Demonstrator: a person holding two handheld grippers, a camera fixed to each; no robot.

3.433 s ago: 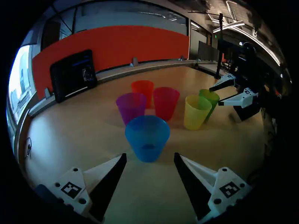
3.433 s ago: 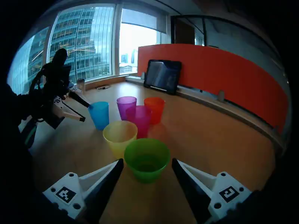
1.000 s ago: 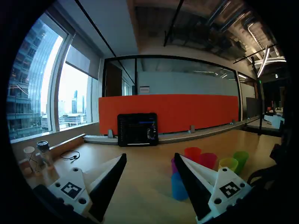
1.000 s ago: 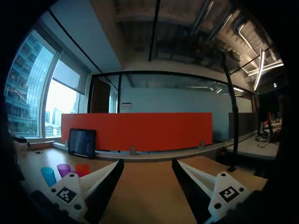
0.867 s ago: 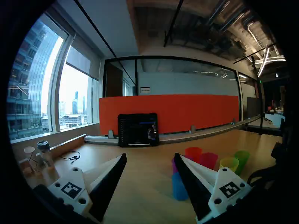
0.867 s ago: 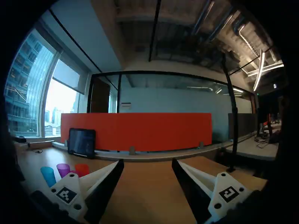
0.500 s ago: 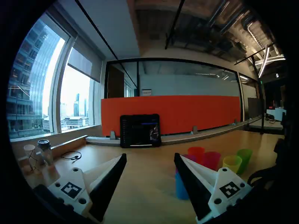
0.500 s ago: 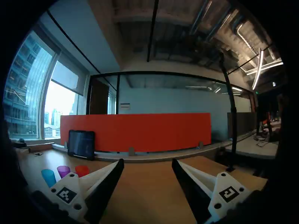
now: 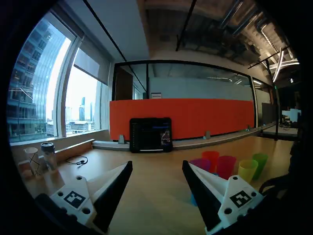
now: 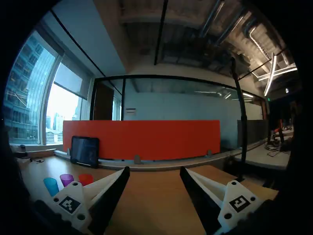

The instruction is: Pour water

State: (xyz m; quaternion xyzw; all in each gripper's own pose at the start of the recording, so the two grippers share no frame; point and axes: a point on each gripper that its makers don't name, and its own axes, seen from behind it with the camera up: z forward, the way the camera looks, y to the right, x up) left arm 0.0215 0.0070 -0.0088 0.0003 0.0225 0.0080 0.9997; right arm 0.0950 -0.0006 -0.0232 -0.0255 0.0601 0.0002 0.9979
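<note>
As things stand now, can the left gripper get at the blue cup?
Probably yes. The left gripper is open, and the blue cup is the nearest cup, partly behind its right finger, with no other cup in front. It would need to turn right first.

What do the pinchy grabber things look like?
The left gripper and the right gripper look alike: two pointy white fingers with black inner sides. Each finger has a little black-and-white square marker and small round holes.
</note>
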